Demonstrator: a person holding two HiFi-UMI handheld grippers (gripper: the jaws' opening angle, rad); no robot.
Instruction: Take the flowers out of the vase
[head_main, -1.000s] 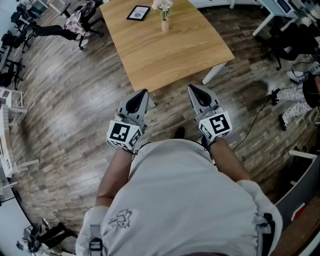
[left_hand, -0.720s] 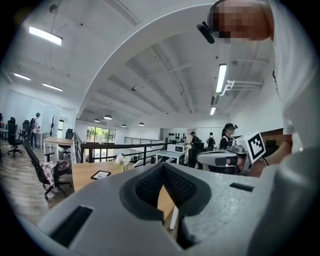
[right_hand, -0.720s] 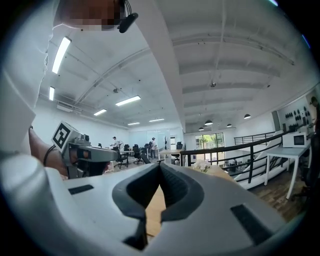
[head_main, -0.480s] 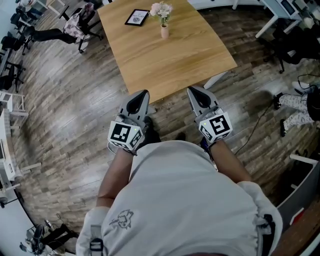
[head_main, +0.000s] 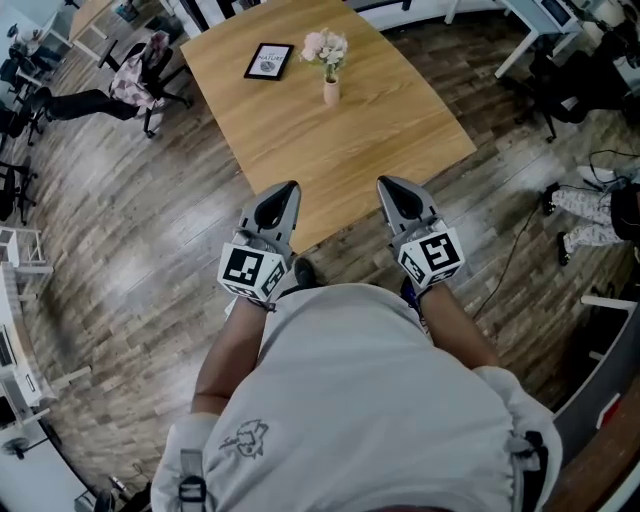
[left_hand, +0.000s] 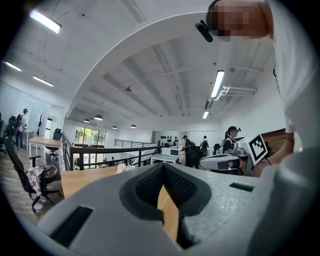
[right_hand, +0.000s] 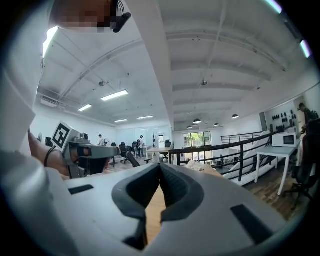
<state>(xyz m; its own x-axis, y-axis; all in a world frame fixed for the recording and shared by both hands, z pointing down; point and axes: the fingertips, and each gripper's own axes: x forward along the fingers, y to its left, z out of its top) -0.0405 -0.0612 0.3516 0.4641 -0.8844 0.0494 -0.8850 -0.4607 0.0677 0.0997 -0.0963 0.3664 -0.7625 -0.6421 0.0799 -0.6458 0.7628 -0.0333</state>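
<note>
A small pale vase (head_main: 331, 92) with pink and white flowers (head_main: 325, 45) stands upright at the far side of the wooden table (head_main: 390, 130). My left gripper (head_main: 285, 190) and right gripper (head_main: 392, 186) are held side by side, level, with their tips over the table's near edge, far short of the vase. Both are shut with nothing between the fingers. In the left gripper view the flowers (left_hand: 121, 168) peek over the left gripper (left_hand: 163, 166). In the right gripper view the flowers (right_hand: 192, 164) show just beyond the right gripper (right_hand: 159, 166).
A framed card (head_main: 269, 60) lies on the table left of the vase. An office chair with clothes (head_main: 140, 70) stands at the far left. A cable (head_main: 510, 240) and a person's legs (head_main: 590, 205) are on the floor to the right. White desks (head_main: 530, 30) stand behind.
The table and vase have come nearer in the head view as the person walks up to them. Both grippers, earlier over the floor, now reach over the table's near edge, still shut.
</note>
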